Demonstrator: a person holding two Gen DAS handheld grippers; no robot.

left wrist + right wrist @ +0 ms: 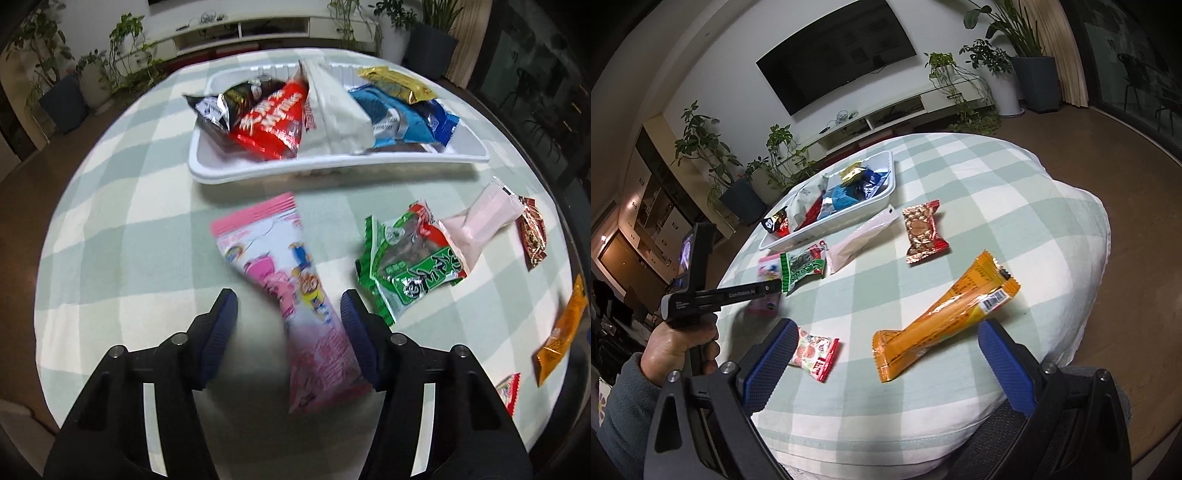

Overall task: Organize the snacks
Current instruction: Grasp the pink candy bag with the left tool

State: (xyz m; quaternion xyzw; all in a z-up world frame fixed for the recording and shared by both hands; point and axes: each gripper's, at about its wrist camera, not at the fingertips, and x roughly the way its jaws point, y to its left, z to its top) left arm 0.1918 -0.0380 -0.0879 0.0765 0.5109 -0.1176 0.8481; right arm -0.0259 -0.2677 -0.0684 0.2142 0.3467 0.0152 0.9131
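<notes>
The tablecloth (122,229) is matt woven cloth, checked pale green and white, while the tray (332,168) looks like smooth white plastic with a ribbed wall. The pink packet (291,280), green packet (410,266) and orange packet (945,317) are glossy crinkled film, and the gold wrapper (397,85) shines like foil. Gripper pads (768,365) are ribbed blue rubber on matt black plastic.
</notes>
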